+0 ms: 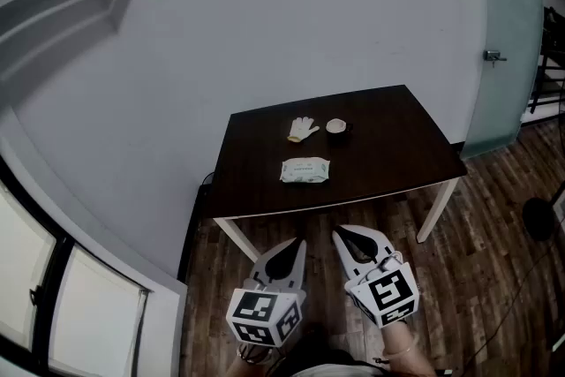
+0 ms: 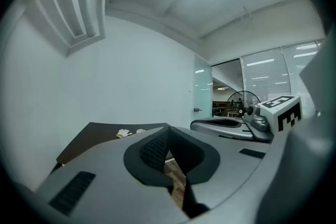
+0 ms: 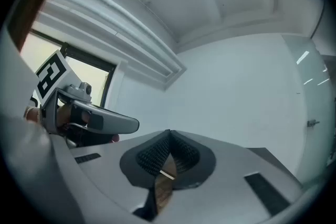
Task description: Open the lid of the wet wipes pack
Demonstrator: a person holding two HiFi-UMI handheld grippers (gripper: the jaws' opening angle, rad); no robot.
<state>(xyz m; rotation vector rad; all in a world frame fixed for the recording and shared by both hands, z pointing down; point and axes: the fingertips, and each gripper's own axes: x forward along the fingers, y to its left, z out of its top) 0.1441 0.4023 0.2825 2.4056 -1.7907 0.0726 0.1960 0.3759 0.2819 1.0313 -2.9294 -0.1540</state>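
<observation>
The wet wipes pack [image 1: 305, 170], pale green and flat, lies with its lid down near the middle of a dark table [image 1: 388, 146]. Both grippers hang well short of the table's front edge, over the floor. My left gripper [image 1: 297, 242] [image 2: 167, 128] is shut with nothing between its pads. My right gripper [image 1: 339, 232] [image 3: 168, 132] is likewise shut and empty, close beside the left one. The left gripper view shows the table [image 2: 89, 139] from a low angle, and the pack is hidden behind the jaws there.
A white glove [image 1: 302, 129] [image 2: 124, 133] and a small cup [image 1: 336, 126] lie behind the pack. The table stands against a grey wall. A glass door [image 1: 510, 40] is at the right, a floor fan [image 1: 538, 218] beside it, and a window [image 1: 79, 305] at lower left.
</observation>
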